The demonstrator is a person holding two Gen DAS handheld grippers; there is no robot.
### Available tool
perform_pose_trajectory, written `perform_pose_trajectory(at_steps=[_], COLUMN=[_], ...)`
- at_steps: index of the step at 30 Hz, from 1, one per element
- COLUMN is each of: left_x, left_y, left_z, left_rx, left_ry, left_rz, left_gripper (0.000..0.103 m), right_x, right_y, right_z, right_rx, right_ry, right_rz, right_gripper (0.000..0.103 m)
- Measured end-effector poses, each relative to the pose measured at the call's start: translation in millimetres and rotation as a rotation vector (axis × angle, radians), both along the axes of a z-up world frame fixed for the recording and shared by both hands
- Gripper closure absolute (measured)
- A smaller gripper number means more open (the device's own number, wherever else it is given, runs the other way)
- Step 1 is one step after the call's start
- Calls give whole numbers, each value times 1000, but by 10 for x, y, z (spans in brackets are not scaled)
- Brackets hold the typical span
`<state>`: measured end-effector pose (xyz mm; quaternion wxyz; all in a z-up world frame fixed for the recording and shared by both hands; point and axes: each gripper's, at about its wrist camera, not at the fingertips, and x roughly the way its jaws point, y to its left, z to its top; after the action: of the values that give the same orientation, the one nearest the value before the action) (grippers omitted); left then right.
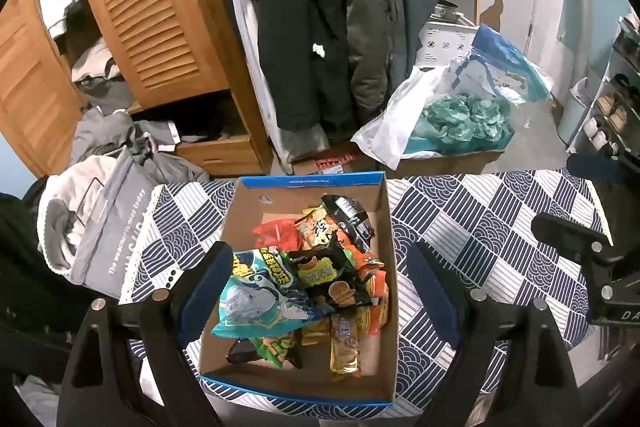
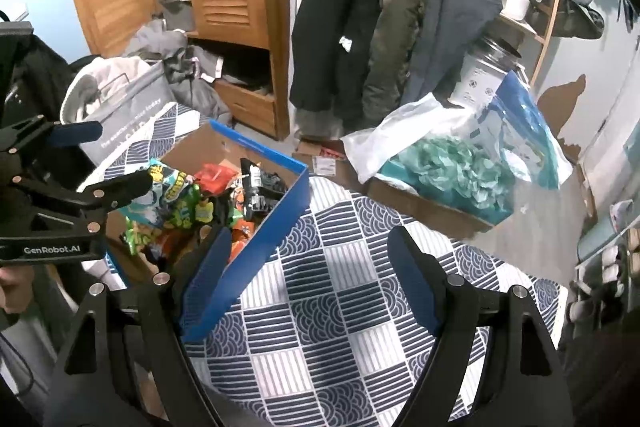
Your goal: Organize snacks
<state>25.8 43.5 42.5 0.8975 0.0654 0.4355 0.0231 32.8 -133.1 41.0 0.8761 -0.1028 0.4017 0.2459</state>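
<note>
We're looking straight down the left gripper [image 1: 316, 291], and the cardboard box [image 1: 248, 215] of snacks sits right between its two fingers, which straddle the box walls with the jaws spread wide and nothing pinched. Over on the right, the right gripper [image 2: 308, 283] hangs above the patterned tablecloth [image 2: 340, 287], jaws also apart and empty, its left finger just at the blue outer wall of the box, and we can't say whether it touches.

Inside the box we've got a jumbled heap: a teal snack packet [image 1: 256, 301] with a cartoon figure on top nearest us, a black cookie packet [image 1: 328, 277] beside it, an orange packet [image 1: 320, 231] and a red packet [image 1: 276, 233] further back, a black wrapper [image 1: 352, 217] standing up at the far side, and a golden bar wrapper [image 1: 344, 347] low at the near end. Some labels are too small for us to read.

Both grippers tilt downward toward the table. From the right wrist view we catch the left gripper [image 2: 108, 159] reaching in from the left over the box.
</note>
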Motion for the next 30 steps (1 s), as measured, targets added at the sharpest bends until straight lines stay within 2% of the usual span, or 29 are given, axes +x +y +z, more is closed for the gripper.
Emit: perform_pose_trajectory(at_steps=[30], left_x=[-40], left_y=[-17], left_z=[-13], left_rx=[23], left_ry=[25], left_rz=[14], left_gripper=[13], right_x=[7], right_y=[-2], right_z=[-13], right_rx=[-7], right_ry=[-1], right_rz=[7], right_gripper=[23])
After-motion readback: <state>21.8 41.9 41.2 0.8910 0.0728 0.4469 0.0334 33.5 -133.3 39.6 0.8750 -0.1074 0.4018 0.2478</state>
